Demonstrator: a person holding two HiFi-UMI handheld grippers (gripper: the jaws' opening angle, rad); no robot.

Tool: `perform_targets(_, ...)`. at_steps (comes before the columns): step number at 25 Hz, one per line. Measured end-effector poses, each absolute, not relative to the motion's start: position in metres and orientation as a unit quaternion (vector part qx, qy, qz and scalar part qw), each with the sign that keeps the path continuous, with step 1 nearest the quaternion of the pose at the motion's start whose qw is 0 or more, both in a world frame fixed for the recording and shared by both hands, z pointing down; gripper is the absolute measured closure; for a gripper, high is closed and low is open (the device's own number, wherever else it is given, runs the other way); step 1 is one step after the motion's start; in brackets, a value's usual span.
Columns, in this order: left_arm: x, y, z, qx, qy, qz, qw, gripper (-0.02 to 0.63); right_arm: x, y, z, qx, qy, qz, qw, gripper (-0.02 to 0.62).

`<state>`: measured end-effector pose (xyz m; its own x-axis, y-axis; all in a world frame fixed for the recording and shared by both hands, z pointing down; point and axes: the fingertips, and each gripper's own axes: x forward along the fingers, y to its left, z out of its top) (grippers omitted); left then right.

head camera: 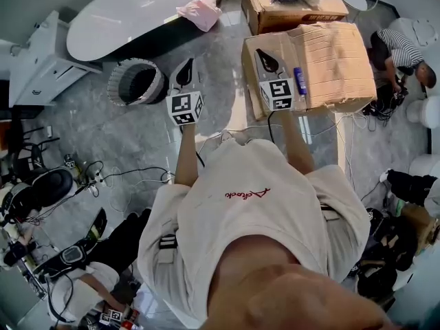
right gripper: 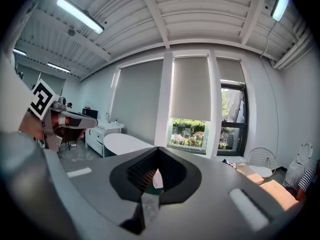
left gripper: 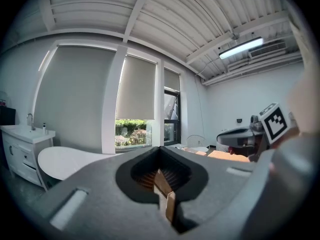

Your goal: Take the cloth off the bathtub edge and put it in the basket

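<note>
A pink cloth (head camera: pixel 199 12) lies draped over the near rim of the white bathtub (head camera: pixel 130 16) at the top of the head view. The round basket (head camera: pixel 136 82) stands on the floor just below the tub. My left gripper (head camera: pixel 184 73) is held up right of the basket, shut and empty, its tips pointing toward the tub. My right gripper (head camera: pixel 268 62) hovers over a cardboard box, also shut with nothing in it. In the left gripper view the jaws (left gripper: pixel 161 181) are closed, with the tub (left gripper: pixel 65 161) beyond. The right gripper (right gripper: pixel 156 176) shows the same.
Two cardboard boxes (head camera: pixel 323 60) stand right of the tub, the far one (head camera: pixel 292 5) holding dark items. A white vanity (head camera: pixel 38 64) is at the left. A person in a striped shirt (head camera: pixel 399 53) crouches at the right. Cables and gear (head camera: pixel 69 184) litter the floor at lower left.
</note>
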<state>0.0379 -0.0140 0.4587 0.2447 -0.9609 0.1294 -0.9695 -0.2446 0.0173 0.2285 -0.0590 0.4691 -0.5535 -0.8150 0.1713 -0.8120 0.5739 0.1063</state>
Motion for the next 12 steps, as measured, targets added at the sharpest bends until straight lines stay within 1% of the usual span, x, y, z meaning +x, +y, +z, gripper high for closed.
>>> perform_targets(5, 0.013, -0.017, 0.465, 0.778, -0.625, 0.043, 0.051, 0.606, 0.206, -0.067, 0.467, 0.452, -0.887, -0.013, 0.096, 0.589)
perform_targets(12, 0.005, -0.014, 0.477, 0.761, -0.643, 0.053, 0.065, 0.607, 0.185, -0.079, 0.483, 0.423, -0.900, 0.000, 0.105, 0.589)
